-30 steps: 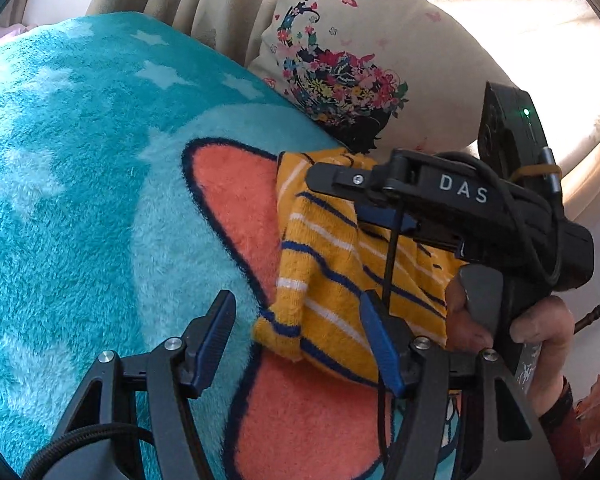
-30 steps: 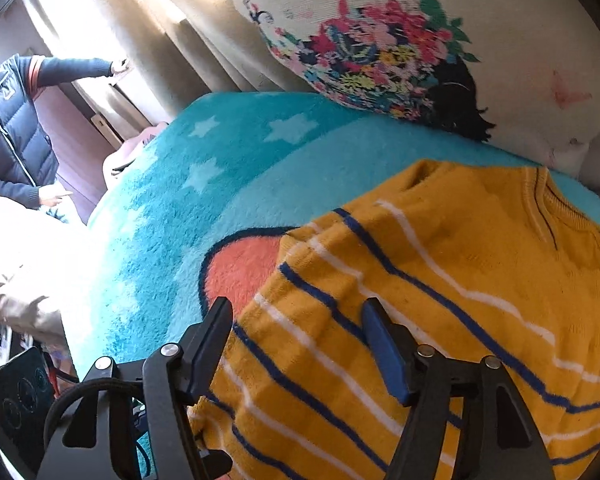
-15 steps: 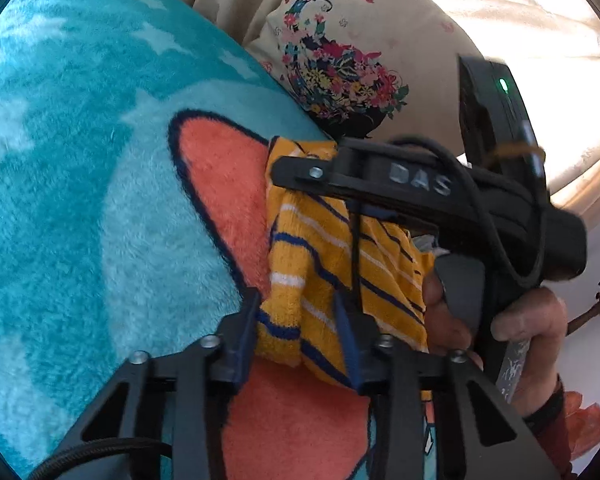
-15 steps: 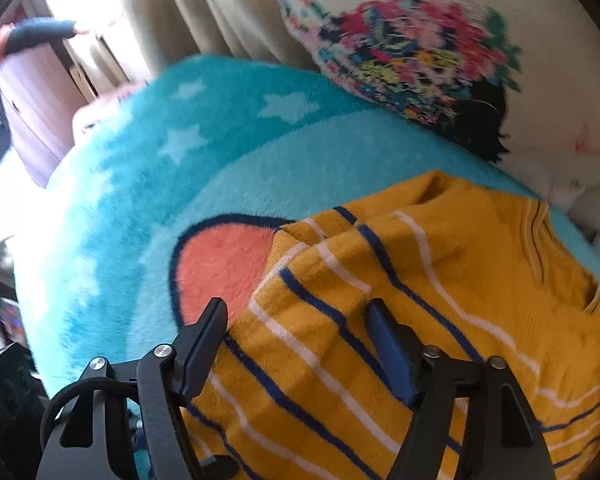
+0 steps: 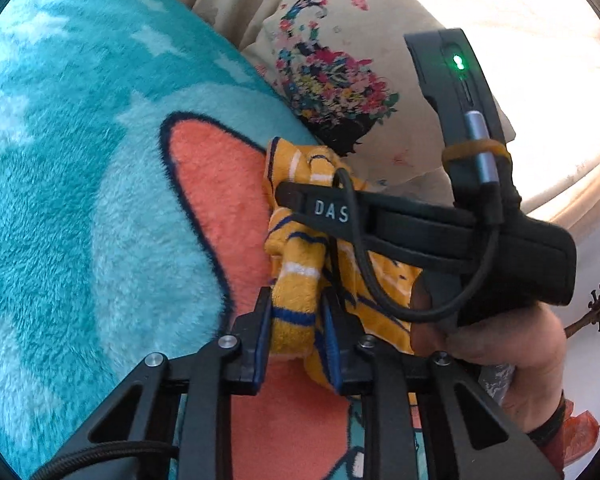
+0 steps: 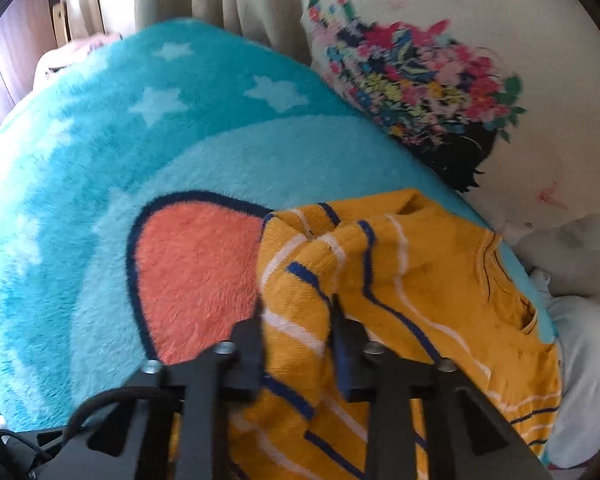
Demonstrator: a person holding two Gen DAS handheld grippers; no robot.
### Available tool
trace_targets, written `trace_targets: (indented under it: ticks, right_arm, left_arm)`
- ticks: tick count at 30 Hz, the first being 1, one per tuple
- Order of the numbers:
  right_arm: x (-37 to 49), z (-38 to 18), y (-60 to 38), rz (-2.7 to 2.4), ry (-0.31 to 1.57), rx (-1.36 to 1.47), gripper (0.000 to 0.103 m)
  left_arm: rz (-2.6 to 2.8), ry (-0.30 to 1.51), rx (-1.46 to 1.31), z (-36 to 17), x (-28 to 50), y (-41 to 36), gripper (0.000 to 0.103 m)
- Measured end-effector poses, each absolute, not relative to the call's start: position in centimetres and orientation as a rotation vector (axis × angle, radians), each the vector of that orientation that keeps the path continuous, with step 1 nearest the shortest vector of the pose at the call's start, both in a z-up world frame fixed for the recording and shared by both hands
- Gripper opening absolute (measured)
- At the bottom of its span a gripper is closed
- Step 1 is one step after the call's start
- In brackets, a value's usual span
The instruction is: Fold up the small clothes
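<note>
A small yellow sweater [image 6: 420, 280] with blue and white stripes lies on a teal star blanket [image 6: 160, 140]. My right gripper [image 6: 296, 320] points steeply down at the sweater's left part. Its jaws are closing, with a raised ridge of fabric pinched between the pads. In the left wrist view my left gripper [image 5: 296, 320] is closing on the sweater's [image 5: 300, 280] near hem, and the cloth is squeezed between its blue pads. The right tool's black body [image 5: 420, 232] crosses just beyond, held by a hand [image 5: 500, 340]. It hides much of the sweater there.
A cream pillow [image 6: 440, 80] with a flower print leans at the blanket's far edge, close behind the sweater. Beige curtains [image 6: 228, 0] hang behind it. White bedding [image 6: 580, 340] lies to the right. The blanket's orange patch [image 5: 220, 200] lies bare to the left of the sweater.
Both grippers went from wide open to closed on the sweater. The fabric has bunched into ridges between the pads. The right gripper tipped further down and shifted toward the sweater's left edge.
</note>
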State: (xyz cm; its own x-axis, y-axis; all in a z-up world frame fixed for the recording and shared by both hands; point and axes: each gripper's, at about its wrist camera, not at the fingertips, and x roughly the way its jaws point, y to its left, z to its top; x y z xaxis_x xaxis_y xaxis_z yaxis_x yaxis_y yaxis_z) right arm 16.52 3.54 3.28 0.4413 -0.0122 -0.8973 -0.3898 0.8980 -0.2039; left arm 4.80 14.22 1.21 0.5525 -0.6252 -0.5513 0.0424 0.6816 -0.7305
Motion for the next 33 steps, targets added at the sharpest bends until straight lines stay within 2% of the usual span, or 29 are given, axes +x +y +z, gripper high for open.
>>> trace_targets:
  ticks: [4, 9, 11, 19, 33]
  right_arm:
    - [15.9, 5.4, 0.5, 0.286, 1.070, -0.275, 0.014]
    - [14.5, 8.5, -6.4, 0.321, 1.004, -0.047, 0.013]
    - [13.2, 9.5, -8.3, 0.318, 0.973, 0.023, 0.013]
    - [10.5, 10.6, -19.3, 0.253, 0.900, 0.229, 0.013]
    - [6.6, 6.0, -33.3, 0.129, 0.862, 0.506, 0.013]
  left_arm:
    - [-0.449, 0.881, -0.691, 3.5, 3.3, 13.7, 0.023]
    - [-0.486, 0.805, -0.639, 7.0, 0.9, 13.5, 0.048]
    - [-0.474, 0.798, -0.609, 7.6, 0.6, 13.0, 0.053]
    - [-0.475, 0.910, -0.545, 5.4, 2.1, 7.4, 0.053]
    - [-0.572, 0.986, -0.385, 4.7, 3.7, -2.9, 0.053]
